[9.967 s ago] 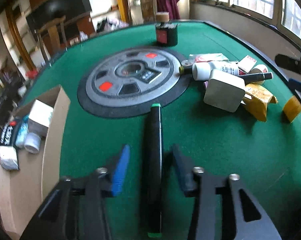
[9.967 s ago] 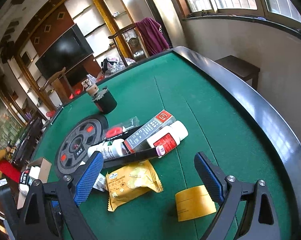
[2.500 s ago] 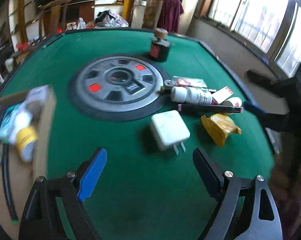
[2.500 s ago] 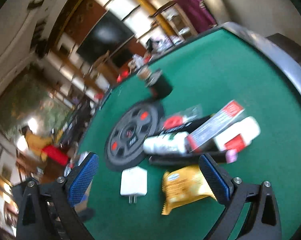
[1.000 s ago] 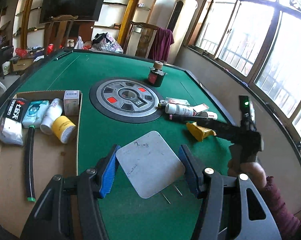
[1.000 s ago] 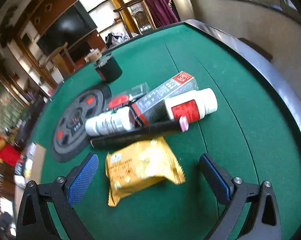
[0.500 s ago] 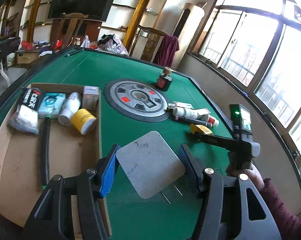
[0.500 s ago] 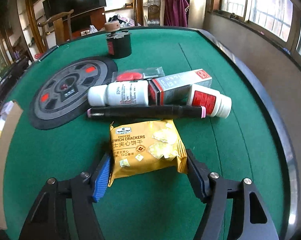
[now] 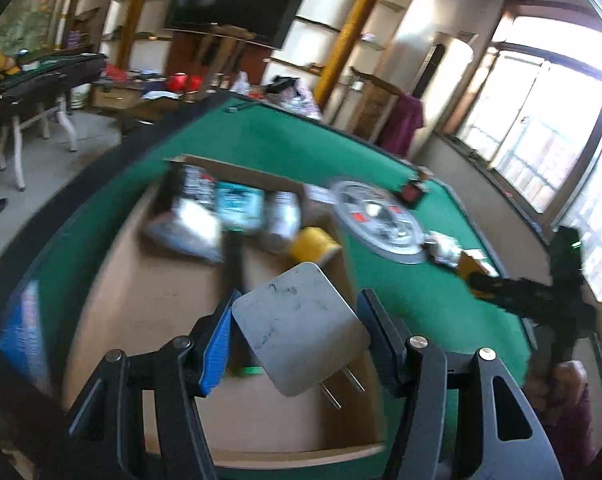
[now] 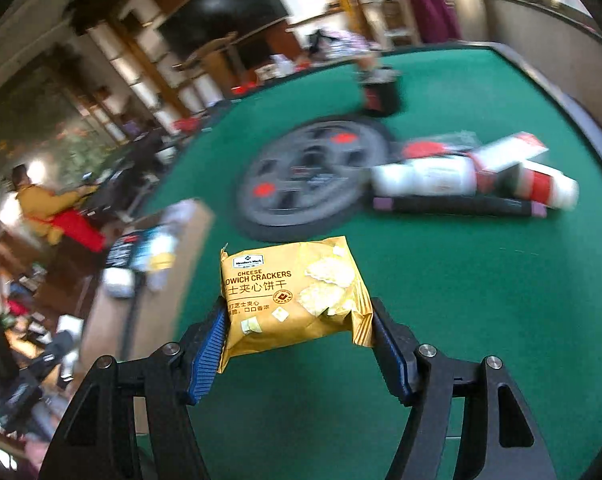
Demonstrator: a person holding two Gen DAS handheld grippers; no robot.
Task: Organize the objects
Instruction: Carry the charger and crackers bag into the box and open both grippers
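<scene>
Gripping white plug adapter (image 9: 301,322), left tool (image 9: 297,338) hangs over cardboard box (image 9: 149,304); prongs point down-right. Right tool (image 10: 297,344) clamps yellow cracker packet (image 10: 291,292), lifted above green bench (image 10: 461,300). Farther: black marker (image 10: 457,205), white bottle (image 10: 425,178), red-label bottle (image 10: 549,189) beside grey disc (image 10: 313,176).

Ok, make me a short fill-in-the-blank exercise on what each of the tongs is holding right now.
1. The left tongs grip a white ____ with two metal prongs.
2. The right tongs grip a yellow pack of ____.
3. The cardboard box sits on a table covered in ____ felt.

Missing words: charger; crackers; green
</scene>
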